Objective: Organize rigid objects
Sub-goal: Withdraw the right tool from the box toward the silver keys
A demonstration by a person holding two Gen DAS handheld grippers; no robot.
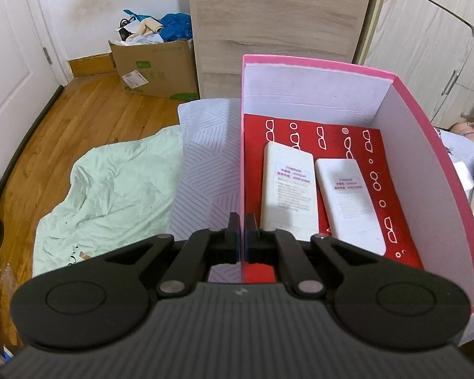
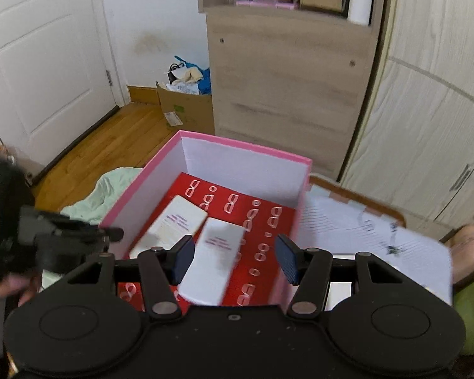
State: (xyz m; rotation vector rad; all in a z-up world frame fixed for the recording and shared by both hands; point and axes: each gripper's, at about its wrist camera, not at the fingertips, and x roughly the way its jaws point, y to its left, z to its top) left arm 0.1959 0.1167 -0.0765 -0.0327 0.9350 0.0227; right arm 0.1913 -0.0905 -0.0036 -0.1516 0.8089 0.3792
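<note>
Left tongs pinch pink box wall; right tongs spread above.

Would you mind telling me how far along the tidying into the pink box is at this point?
Done: two flat white rectangular devices lie side by side on the red glasses-patterned liner inside the pink cardboard box. In hand: the left gripper is shut on the box's left wall, apparently steadying it; the right gripper is open above the box, holding nothing. Left: no further items can be identified, so I cannot tell.
</note>
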